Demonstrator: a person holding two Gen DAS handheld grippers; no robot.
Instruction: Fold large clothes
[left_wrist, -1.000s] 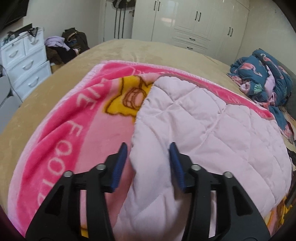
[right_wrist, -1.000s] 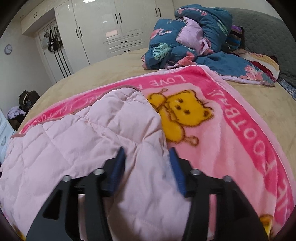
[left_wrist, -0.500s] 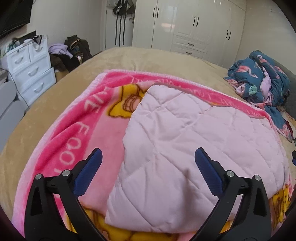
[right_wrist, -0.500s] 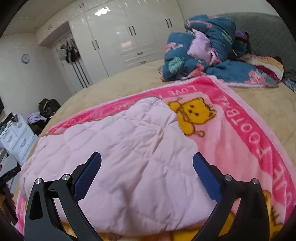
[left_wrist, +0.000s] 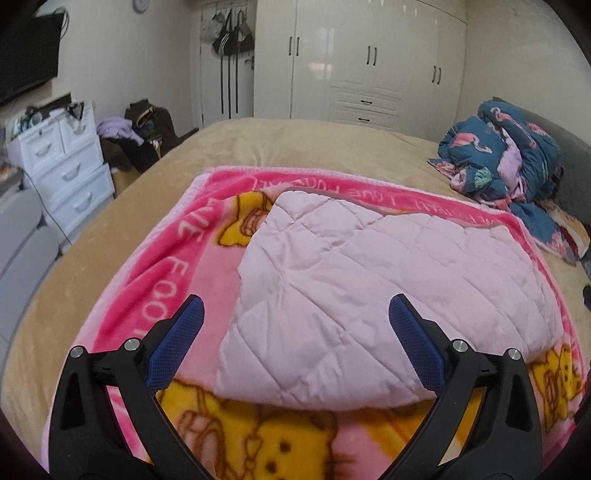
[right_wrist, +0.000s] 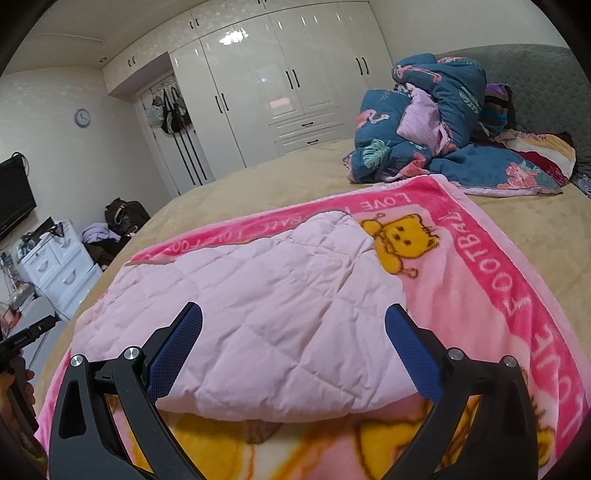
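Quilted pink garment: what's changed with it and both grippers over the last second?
Both grippers let go: the left gripper and right gripper, shut on the quilted pink garment a second ago, now stand open and have drawn back above its near edge. The garment stays folded on the pink cartoon blanket; the blue bedding heap is unmoved.

Left wrist view: taken from bed's near edge, above left side of pink quilted garment (left_wrist: 369, 288), aimed along spread blue-padded fingers of left gripper (left_wrist: 295, 332) toward white wardrobe (left_wrist: 369, 59). White drawer chest (left_wrist: 62, 162) seen at left, flamingo duvet (left_wrist: 502, 155) at right.

Right wrist view: taken low from same edge, over garment's right side (right_wrist: 258, 306), framed by right gripper (right_wrist: 293, 332), angled leftward.

Shared: garment, pink bear blanket (left_wrist: 155, 266) (right_wrist: 498, 295), tan bedspread (left_wrist: 295, 147) (right_wrist: 258, 184), wardrobe (right_wrist: 277, 74), duvet (right_wrist: 436, 125), chest (right_wrist: 59, 269).
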